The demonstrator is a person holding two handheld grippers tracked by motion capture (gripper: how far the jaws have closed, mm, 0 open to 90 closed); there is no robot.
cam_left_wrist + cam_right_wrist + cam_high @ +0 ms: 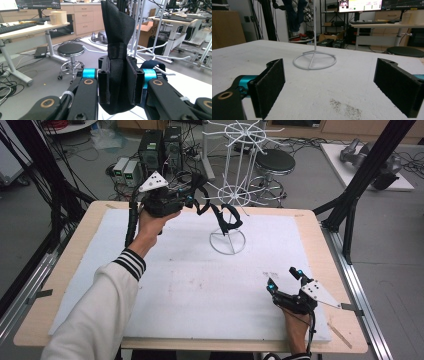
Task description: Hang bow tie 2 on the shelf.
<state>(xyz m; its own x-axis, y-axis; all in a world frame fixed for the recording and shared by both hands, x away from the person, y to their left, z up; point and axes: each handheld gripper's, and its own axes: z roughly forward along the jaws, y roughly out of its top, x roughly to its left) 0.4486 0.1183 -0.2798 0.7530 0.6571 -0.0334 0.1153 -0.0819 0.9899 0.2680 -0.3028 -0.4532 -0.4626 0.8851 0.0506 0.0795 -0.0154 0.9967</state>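
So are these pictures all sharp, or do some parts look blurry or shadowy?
High view: even room light, soft overall, the white wire rack thin and faint. Left gripper view: the black fabric strap clamped in the left tool is near and dark, its folds hard to read. Right gripper view: the right tool pads look slightly blurred.

Left gripper [121, 82] clamped on black strap [117, 47], fabric folded upright between jaws, tip flaring above. White wire rack [136, 32] just behind. Black stool [71, 50] on floor, desk [32, 26] far left.
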